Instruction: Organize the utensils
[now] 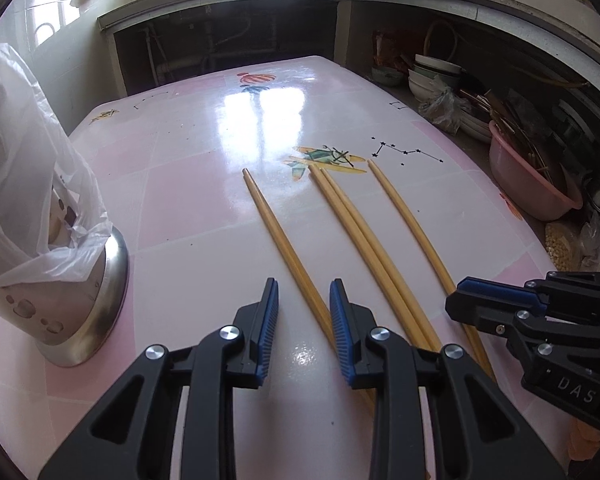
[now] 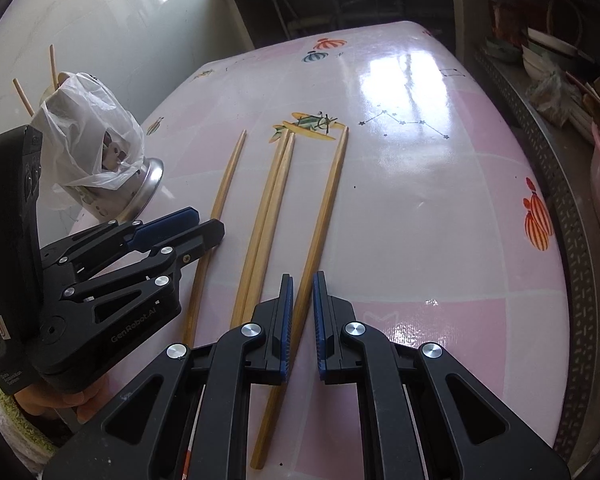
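Note:
Several yellow wooden chopsticks lie lengthwise on the pink table. My left gripper (image 1: 304, 304) is open and straddles the leftmost chopstick (image 1: 278, 236) without touching it. My right gripper (image 2: 302, 296) is open with a narrow gap around the rightmost chopstick (image 2: 320, 224). A touching pair (image 2: 270, 216) lies between them. A perforated steel utensil holder (image 1: 76, 312), partly covered by a white plastic bag (image 1: 24, 168), stands at the left; in the right wrist view the holder (image 2: 140, 188) has two chopsticks (image 2: 52, 66) upright in it.
The table (image 1: 204, 120) has a glossy pink checked cover with printed planes and balloons. To the right, a low shelf holds stacked bowls (image 1: 432, 76) and a pink basin (image 1: 528, 184). A dark open cupboard sits behind the table.

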A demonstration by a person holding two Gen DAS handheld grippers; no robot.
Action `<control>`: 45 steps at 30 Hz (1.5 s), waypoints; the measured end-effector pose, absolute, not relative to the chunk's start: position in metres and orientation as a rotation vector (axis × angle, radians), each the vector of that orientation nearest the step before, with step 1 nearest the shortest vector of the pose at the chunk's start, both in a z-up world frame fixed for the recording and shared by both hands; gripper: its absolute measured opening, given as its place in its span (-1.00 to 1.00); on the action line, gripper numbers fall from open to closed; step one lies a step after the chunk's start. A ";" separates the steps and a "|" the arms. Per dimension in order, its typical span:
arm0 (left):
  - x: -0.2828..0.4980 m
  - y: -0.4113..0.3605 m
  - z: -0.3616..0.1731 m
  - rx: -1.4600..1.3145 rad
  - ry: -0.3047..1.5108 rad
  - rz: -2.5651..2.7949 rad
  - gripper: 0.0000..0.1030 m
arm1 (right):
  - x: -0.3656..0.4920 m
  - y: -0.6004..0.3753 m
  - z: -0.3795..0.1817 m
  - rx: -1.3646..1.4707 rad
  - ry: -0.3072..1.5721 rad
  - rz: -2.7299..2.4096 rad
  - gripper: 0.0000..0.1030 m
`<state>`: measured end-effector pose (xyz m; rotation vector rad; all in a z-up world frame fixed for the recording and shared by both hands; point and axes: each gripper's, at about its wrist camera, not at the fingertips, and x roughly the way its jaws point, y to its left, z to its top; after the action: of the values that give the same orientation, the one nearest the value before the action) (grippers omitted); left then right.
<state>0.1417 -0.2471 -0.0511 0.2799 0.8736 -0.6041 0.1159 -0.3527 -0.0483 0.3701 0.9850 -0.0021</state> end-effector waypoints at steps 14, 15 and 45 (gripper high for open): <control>0.123 -0.196 -0.048 0.213 0.943 -0.540 -0.83 | 0.095 -0.342 -0.046 0.359 1.043 -0.010 -0.88; 0.119 -0.193 -0.048 0.209 0.948 -0.541 -0.83 | 0.092 -0.342 -0.046 0.362 1.048 -0.009 -0.88; 0.143 -0.169 -0.015 0.117 1.049 -0.666 -0.41 | 0.112 -0.343 -0.034 0.320 1.071 0.041 -0.68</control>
<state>0.1426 -0.1689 -0.0154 0.1172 1.0487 -0.6664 0.1122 -0.3433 -0.0345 0.3202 1.0706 0.0405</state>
